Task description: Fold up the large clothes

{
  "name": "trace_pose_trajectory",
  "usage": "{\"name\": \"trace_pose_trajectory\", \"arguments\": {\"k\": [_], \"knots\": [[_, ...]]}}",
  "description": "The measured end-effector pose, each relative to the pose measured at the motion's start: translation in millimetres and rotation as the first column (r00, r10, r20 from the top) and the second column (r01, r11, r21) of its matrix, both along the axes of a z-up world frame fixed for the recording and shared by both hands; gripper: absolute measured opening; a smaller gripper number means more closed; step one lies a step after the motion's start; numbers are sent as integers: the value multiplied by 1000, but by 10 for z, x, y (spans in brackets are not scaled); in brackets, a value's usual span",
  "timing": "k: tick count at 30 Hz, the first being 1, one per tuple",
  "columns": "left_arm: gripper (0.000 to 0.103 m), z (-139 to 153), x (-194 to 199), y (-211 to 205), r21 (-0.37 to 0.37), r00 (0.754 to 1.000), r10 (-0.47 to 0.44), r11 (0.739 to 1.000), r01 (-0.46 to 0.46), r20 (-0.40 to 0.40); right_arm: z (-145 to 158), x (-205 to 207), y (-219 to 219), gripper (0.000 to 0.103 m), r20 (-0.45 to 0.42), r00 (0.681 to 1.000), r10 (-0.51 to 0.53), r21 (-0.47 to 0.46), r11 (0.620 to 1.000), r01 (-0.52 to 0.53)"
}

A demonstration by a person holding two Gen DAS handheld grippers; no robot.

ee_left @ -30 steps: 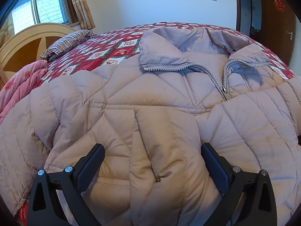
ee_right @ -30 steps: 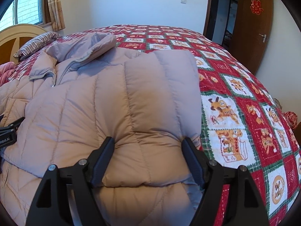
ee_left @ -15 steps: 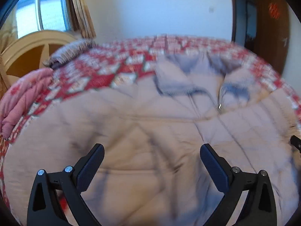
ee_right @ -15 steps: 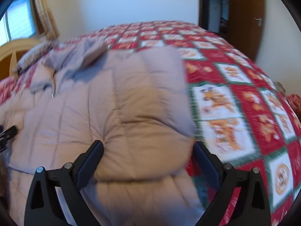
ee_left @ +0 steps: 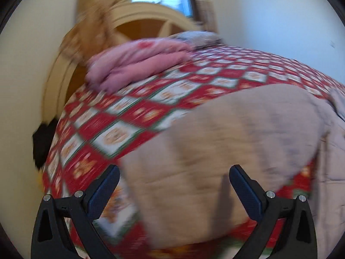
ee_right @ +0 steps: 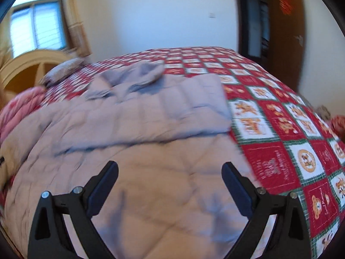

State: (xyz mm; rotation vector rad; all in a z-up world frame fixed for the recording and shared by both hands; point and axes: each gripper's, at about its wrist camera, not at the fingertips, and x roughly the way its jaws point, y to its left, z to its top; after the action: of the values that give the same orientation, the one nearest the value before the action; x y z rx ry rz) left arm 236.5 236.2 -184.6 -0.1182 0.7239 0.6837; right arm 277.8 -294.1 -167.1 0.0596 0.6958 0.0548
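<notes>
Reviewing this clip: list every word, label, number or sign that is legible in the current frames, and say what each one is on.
None can be read with confidence.
Red quilt squares carry white lettering, too blurred to read.
Lower red square beside the bear face: script lettering, too blurred and too small to quote.
Red ornament on the brown door: blurred, not legible.
Left wrist view: motion blur, no legible text on the quilt or the jacket.

Soft daylight enters from the bright, washed-out glass window [ee_right: 37, 29] at upper left. Both fisheye views smear with motion blur, the left wrist worst; quilting seams there are perhaps unreadable. Edges bend and darken into black corners.
</notes>
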Motion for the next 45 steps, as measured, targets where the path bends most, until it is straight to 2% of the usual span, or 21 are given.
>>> {"name": "trace_pose_trajectory", "arguments": {"k": [4, 6, 7, 8, 10, 11, 13, 16, 19, 21, 24, 27, 30, 32, 33, 34, 35, 37, 39, 43, 45], "knots": [[102, -246, -70, 275, -144, 999, 10, 989, -15, -31, -87, -75, 322, 100, 3, 997, 73, -78, 994, -73], [101, -335, -37, 263, -191, 999, -5, 982, -1, -33, -91, -115, 420, 100, 11, 996, 91, -99, 991, -90], [90, -355, -41, 223, -220, 999, -25, 975, 20, -22, -84, -132, 434, 100, 17, 995, 96, -98, 991, -94], [74, -370, -50, 208, -254, 999, -53, 966, 49, -7, -68, -159, 440, 100, 26, 995, 100, -94, 991, -97], [29, -362, 19, 129, -248, 996, -90, 965, 86, -6, -28, -225, 426, 100, 43, 994, 102, -88, 991, -98], [14, -325, 38, 103, -262, 992, -125, 957, 124, 14, -5, -260, 418, 100, 51, 994, 101, -87, 992, -96], [12, -233, 55, 63, -269, 991, -127, 954, 130, 31, 34, -305, 371, 100, 67, 994, 90, -92, 992, -84], [10, 46, 84, -67, -191, 989, -135, 971, 146, 68, 56, -339, 240, 100, 78, 996, 53, -86, 995, -47], [10, 451, 128, -390, -75, 976, -185, 978, 194, 118, 50, -344, 111, 100, 78, 997, 6, -67, 998, -1], [10, 677, 178, -649, -9, 963, -231, 972, 235, 141, 44, -330, -2, 100, 74, 997, -27, -49, 998, 31], [10, 1010, 286, -1198, 73, 917, -352, 936, 344, 187, 54, -322, -139, 100, 76, 995, -66, -28, 997, 69], [10, 1200, 434, -1835, 114, 854, -476, 879, 463, 208, 73, -339, -267, 100, 79, 992, -96, -5, 995, 97], [11, 1240, 545, -2450, 137, 788, -575, 818, 559, 220, 78, -394, -369, 100, 83, 990, -113, 10, 994, 113], [28, 1189, 629, -2839, 142, 749, -633, 774, 617, 196, 55, -420, -443, 100, 80, 989, -126, 19, 992, 125], [57, 1164, 664, -2976, 137, 740, -647, 762, 633, 182, 42, -431, -470, 100, 78, 988, -132, 23, 991, 131], [82, 1131, 660, -3092, 143, 735, -654, 756, 639, 178, 28, -431, -488, 100, 74, 988, -135, 26, 991, 133], [85, 1116, 630, -3180, 163, 737, -649, 761, 628, 192, 9, -435, -513, 100, 66, 988, -139, 31, 990, 137], [88, 1087, 555, -3270, 209, 732, -647, 762, 613, 212, -10, -436, -533, 100, 58, 989, -140, 34, 990, 138], [92, 1060, 502, -3266, 210, 725, -654, 756, 620, 217, -7, -442, -537, 100, 53, 990, -133, 35, 991, 132], [93, 996, 433, -2912, 198, 754, -611, 791, 578, 242, 37, -404, -475, 100, 46, 992, -121, 51, 992, 118], [93, 924, 397, -2668, 210, 798, -553, 832, 513, 241, 60, -353, -393, 100, 37, 994, -100, 68, 993, 97]]}}
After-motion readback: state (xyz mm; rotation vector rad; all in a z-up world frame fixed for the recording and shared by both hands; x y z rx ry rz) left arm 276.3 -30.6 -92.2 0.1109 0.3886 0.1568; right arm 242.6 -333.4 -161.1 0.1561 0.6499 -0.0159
